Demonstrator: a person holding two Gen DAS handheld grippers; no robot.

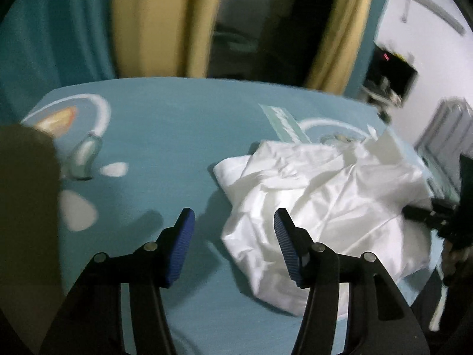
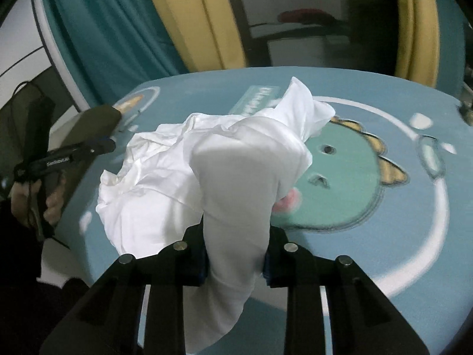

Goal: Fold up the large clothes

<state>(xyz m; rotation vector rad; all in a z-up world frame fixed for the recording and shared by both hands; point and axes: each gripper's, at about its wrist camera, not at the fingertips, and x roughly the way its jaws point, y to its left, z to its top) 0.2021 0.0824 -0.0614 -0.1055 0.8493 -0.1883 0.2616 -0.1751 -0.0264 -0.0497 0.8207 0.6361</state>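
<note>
White satin-like cloth, the garment (image 1: 322,204), lies crumpled in the right half of the left wrist view, on a teal bed sheet (image 1: 177,136). My left gripper (image 1: 233,222) stands wide open above the sheet at lower centre, its blue ribbed pads (image 1: 181,245) well apart and holding nothing; the right-hand pad overlaps the garment's near edge in the picture, though contact cannot be confirmed.

Only the right wrist view shows the grip. There my right gripper (image 2: 236,251) is closed on a thick bunch of the garment (image 2: 236,177), which rises from between the fingers at lower centre and spreads into a heap toward the middle left of the frame. The pads themselves are mostly hidden by cloth.

That view also shows a green cartoon dinosaur print (image 2: 334,183) inside a white ring at right of centre; the garment covers its upper left part. The left wrist view shows only fragments of the sheet's pattern.

At the left edge of the right wrist view, my left hand (image 2: 26,201) grips the black handle of its tool. Teal and yellow curtains (image 2: 183,20) hang behind the bed in both views.
</note>
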